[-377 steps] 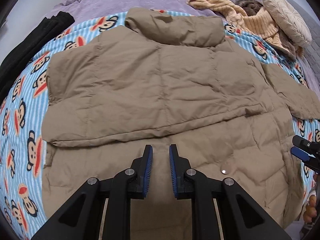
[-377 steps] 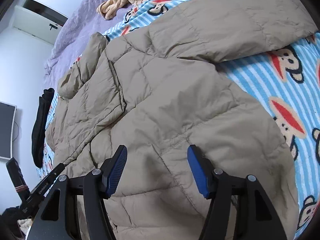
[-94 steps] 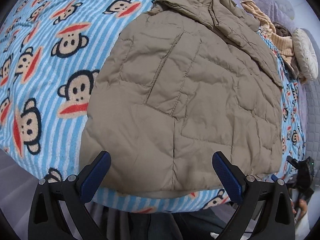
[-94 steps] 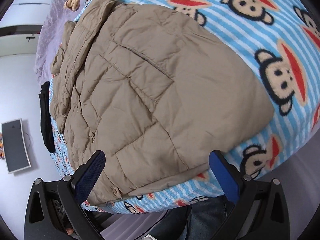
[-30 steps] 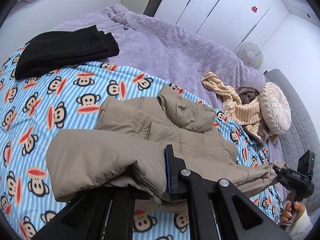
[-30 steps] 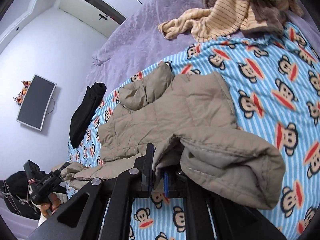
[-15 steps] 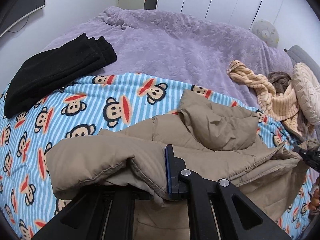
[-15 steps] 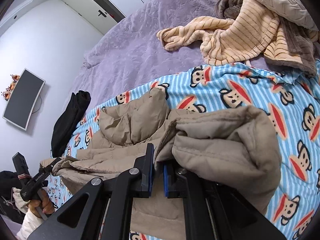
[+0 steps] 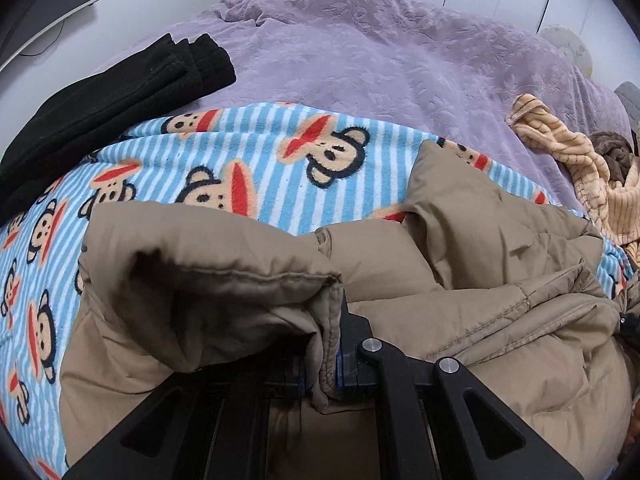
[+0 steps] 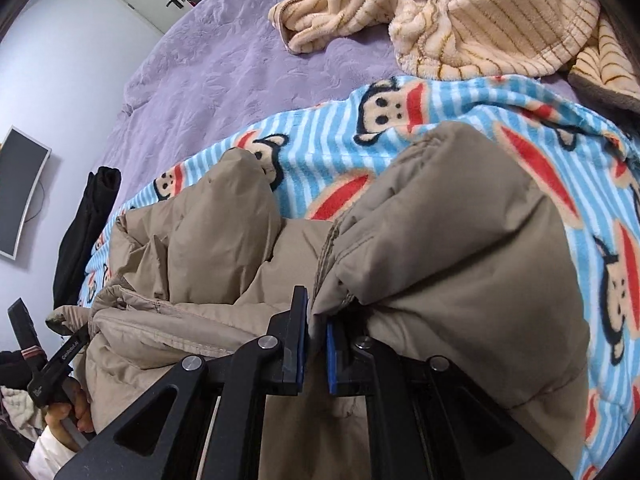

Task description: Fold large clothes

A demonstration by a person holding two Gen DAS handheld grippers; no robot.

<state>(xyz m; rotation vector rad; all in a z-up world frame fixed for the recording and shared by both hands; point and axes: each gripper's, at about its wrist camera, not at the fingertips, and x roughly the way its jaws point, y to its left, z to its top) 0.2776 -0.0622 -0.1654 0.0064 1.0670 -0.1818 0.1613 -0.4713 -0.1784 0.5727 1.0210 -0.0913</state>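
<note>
A tan puffer jacket [image 9: 460,280] lies on a blue striped monkey-print blanket [image 9: 240,152]. My left gripper [image 9: 322,360] is shut on the jacket's bottom hem at its left corner, and the hem drapes over the left finger. My right gripper [image 10: 316,344] is shut on the hem [image 10: 440,240] at the right corner. Both corners are held folded up over the jacket's upper part, close to the collar [image 10: 232,216]. The left gripper also shows at the left edge of the right wrist view [image 10: 60,360].
A purple bedspread [image 9: 380,60] covers the bed beyond the blanket. A folded black garment [image 9: 108,100] lies at the far left. A beige striped fleece garment [image 10: 460,20] lies at the far right, next to the blanket's edge. A wall screen [image 10: 20,192] hangs at the left.
Both grippers have carried the hem further forward and lower over the jacket, toward the collar. The fold now lies nearer the jacket's top edge.
</note>
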